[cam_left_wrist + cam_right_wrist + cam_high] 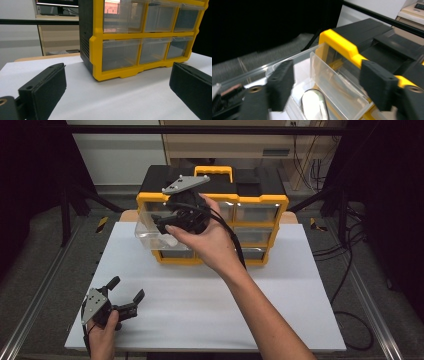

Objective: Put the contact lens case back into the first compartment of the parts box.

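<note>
Drawers of clear plastic fill a yellow-and-black organizer cabinet (pixel 250 215) that stands at the far edge of the white tabletop (pixel 210 300), about midway along it. In the high view, the cabinet's top-left drawer (pixel 150 232) is pulled out toward the person and juts over the tabletop. The right gripper (pixel 165 225) hangs over this drawer, held by the right hand (pixel 210 240), whose forearm crosses the tabletop from the near edge. Its grey three-cornered plate sits on top, and a black cable trails down past the wrist. Near the tabletop's near-left corner the left gripper (pixel 125 292) rests low in the left hand (pixel 102 330), jaws spread wide and pointing toward the cabinet, with nothing between them.

From the left gripper view, the two black jaws rise at the bottom corners, far apart and released, with bare white tabletop (pixel 112 100) between them. Beyond stands the cabinet (pixel 97 57), seen from its left front corner, its lower drawers shut in their yellow frame.

From the right gripper view, the jaws stand apart and unclenched, gripping nothing, above the open drawer (pixel 294 67). A clear divider (pixel 332 75) stands upright across the drawer between the jaws, and neither pad presses on it. A small pale, shiny object (pixel 313 105) lies on the drawer's floor just below the gap; what it is cannot be told. Behind the drawer runs the cabinet's yellow frame (pixel 339 45) and black top.
</note>
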`<action>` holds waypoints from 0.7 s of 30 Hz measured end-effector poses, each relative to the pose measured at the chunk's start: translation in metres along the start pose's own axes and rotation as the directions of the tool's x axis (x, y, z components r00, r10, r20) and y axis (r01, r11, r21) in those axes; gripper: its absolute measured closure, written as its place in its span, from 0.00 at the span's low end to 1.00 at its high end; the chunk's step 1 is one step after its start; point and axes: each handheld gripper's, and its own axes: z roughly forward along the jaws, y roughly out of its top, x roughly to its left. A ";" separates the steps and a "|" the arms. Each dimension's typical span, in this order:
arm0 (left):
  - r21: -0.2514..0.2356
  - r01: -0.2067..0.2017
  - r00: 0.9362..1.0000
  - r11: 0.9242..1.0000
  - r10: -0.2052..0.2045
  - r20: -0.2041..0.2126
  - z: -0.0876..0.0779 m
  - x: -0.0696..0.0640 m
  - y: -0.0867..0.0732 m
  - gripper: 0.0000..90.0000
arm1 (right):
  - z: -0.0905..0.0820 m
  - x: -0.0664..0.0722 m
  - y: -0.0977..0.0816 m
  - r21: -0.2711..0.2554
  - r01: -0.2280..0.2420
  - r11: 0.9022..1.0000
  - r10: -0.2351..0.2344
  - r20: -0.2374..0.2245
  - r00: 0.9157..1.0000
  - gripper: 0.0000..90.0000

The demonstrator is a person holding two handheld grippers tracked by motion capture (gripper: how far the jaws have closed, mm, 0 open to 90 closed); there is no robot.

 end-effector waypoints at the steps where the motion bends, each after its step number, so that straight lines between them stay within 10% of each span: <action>1: 0.001 -0.001 1.000 1.000 0.001 0.001 0.000 0.000 0.000 0.01 | -0.001 -0.001 0.000 -0.012 -0.013 1.000 0.013 0.001 1.000 0.26; 7: 0.002 -0.002 1.000 1.000 0.002 0.002 0.001 -0.001 0.000 0.01 | -0.006 -0.009 -0.005 -0.119 -0.026 0.993 0.029 0.017 0.999 0.10; 21: 0.000 -0.001 1.000 1.000 0.001 -0.002 0.000 0.000 0.000 0.01 | -0.037 -0.042 -0.030 -0.194 -0.053 0.979 0.068 0.071 0.995 0.05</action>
